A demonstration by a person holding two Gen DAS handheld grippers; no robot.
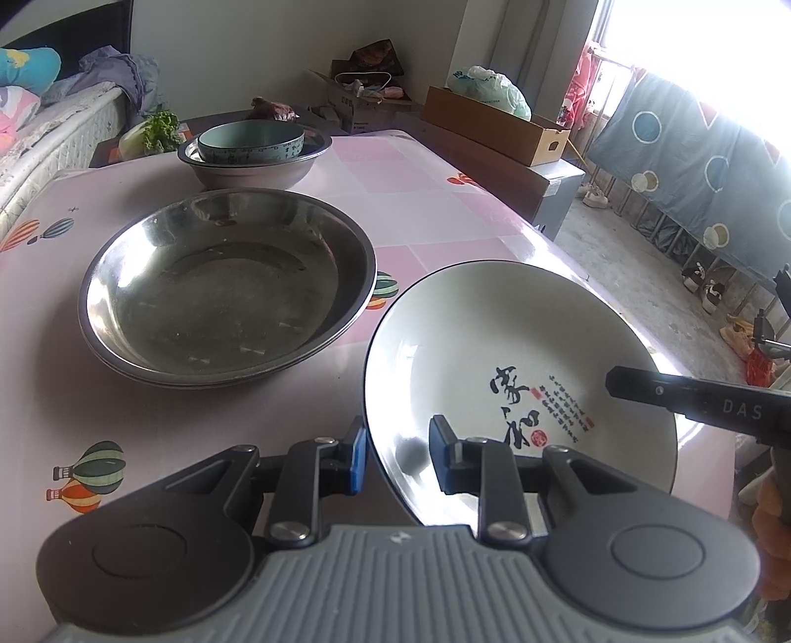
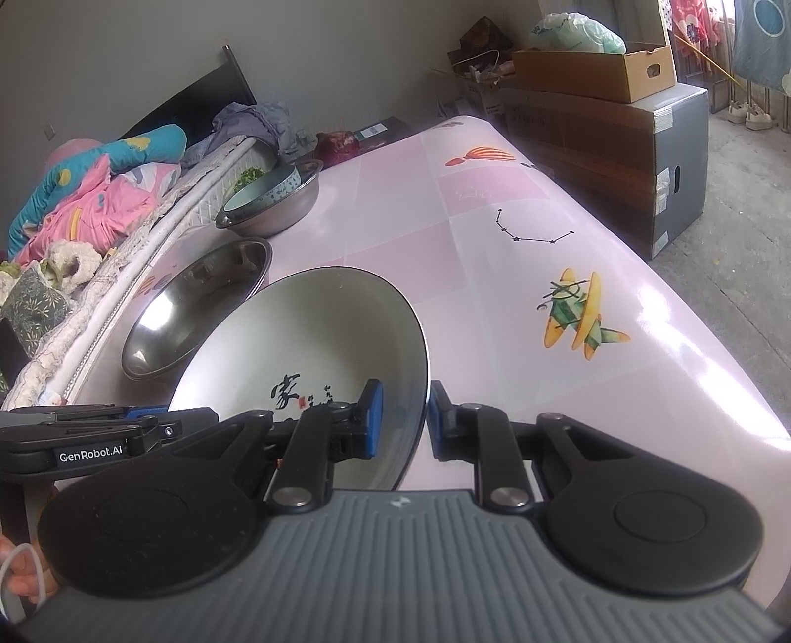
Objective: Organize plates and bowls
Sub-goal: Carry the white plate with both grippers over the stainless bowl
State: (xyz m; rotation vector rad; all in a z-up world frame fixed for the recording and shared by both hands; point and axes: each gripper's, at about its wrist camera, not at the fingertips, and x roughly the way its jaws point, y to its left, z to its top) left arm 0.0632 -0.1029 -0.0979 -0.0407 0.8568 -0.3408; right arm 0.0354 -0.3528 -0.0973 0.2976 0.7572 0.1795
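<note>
Daylight, strong, from the blown-out window (image 1: 692, 44) at upper right of the left wrist view; detail lost there to white. Glare streaks the glossy pink patterned tabletop (image 2: 692, 356) along its right edge. The wide stainless steel basin (image 1: 227, 287) holds soft reflections. Faint shadow inside the white ceramic plate with black calligraphy (image 1: 494, 336). Fisheye bends the edges, corners vignette dark. Focus fairly sharp, background slightly soft.

Left claw (image 1: 398, 457), right claw (image 2: 403, 420): black linkages, blue pads, grey ribbed housing, silver screws.
</note>
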